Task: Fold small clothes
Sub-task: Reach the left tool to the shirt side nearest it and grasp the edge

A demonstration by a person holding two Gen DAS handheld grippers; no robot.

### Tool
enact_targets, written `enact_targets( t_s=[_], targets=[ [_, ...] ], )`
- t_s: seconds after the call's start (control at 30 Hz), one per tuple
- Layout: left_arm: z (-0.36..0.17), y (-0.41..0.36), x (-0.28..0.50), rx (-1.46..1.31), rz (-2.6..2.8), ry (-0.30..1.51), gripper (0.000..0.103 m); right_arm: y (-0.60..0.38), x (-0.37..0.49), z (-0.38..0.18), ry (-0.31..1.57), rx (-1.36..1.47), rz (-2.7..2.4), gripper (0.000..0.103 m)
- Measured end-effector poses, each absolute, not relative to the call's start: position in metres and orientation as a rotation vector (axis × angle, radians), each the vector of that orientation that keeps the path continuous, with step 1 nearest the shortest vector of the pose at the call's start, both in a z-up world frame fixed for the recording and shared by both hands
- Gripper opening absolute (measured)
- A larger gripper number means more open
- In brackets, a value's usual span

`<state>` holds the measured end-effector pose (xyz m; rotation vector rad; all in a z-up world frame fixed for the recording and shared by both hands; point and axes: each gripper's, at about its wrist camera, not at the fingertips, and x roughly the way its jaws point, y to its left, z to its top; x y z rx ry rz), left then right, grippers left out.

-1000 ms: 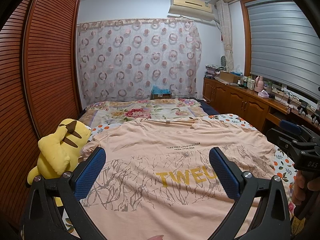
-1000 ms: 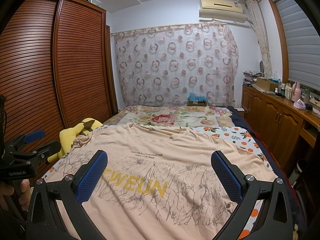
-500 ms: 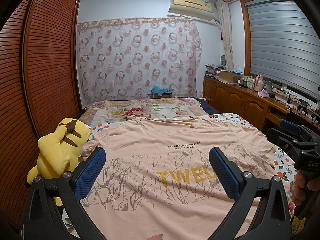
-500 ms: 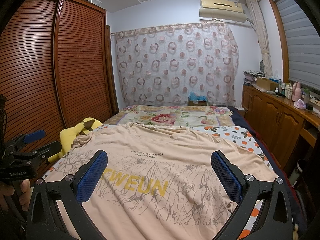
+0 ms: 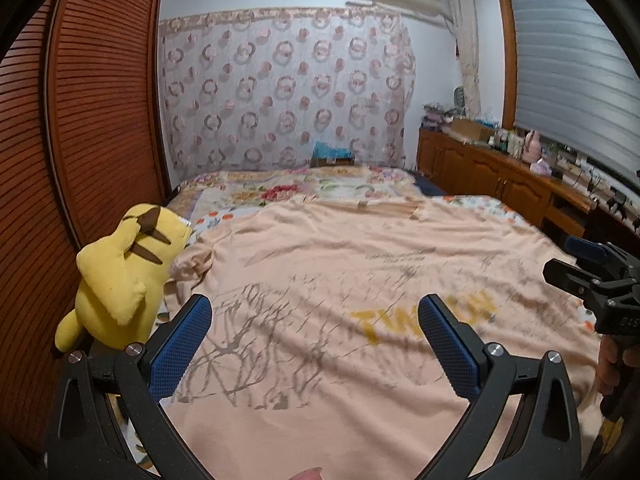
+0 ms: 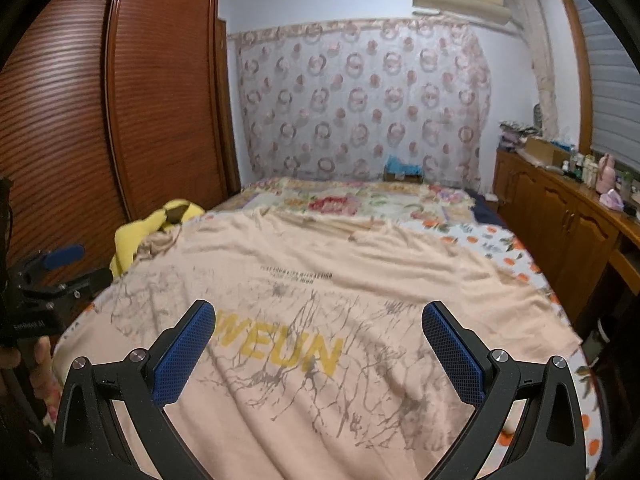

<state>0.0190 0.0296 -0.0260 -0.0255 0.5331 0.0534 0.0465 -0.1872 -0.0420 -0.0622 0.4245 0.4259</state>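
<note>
A peach T-shirt [image 5: 320, 280] with grey branch print and yellow letters lies spread flat on the bed, front up, collar at the far end. My left gripper [image 5: 314, 312] hovers open over its lower left part, nothing between the blue pads. My right gripper [image 6: 318, 318] hovers open above the yellow lettering on the T-shirt [image 6: 340, 280], also holding nothing. The right gripper's body [image 5: 600, 280] shows at the right edge of the left wrist view, and the left gripper's body [image 6: 36, 292] at the left edge of the right wrist view, each with a hand on its handle.
A yellow plush toy [image 5: 124, 276] sits at the bed's left edge, touching the shirt's left sleeve. A slatted wooden wardrobe [image 6: 120, 120] stands along the left. A wooden cabinet [image 6: 560, 232] with bottles lines the right. A floral quilt [image 5: 304, 190] covers the far bed.
Both grippers have tilted and moved a little forward and down toward the shirt, which now looks larger and blurred. Both stay open; the shirt has not moved.
</note>
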Motion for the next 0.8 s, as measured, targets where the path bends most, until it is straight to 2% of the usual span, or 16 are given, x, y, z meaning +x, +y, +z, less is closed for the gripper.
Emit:
enact_targets(
  t_s=[0.27, 0.7, 0.8],
  targets=[
    [-0.041, 0.058, 0.030, -0.002, 0.047, 0.597, 0.103, -0.160, 0.078, -0.055, 0.566, -0.134, 0.508, 0.103],
    [-0.047, 0.128, 0.063, 0.048, 0.093, 0.692, 0.103, -0.134, 0.108, -0.046, 0.660, -0.284, 0.568, 0.103],
    [-0.050, 0.141, 0.074, 0.030, 0.072, 0.710, 0.100, -0.130, 0.110, -0.045, 0.668, -0.306, 0.595, 0.103]
  ],
)
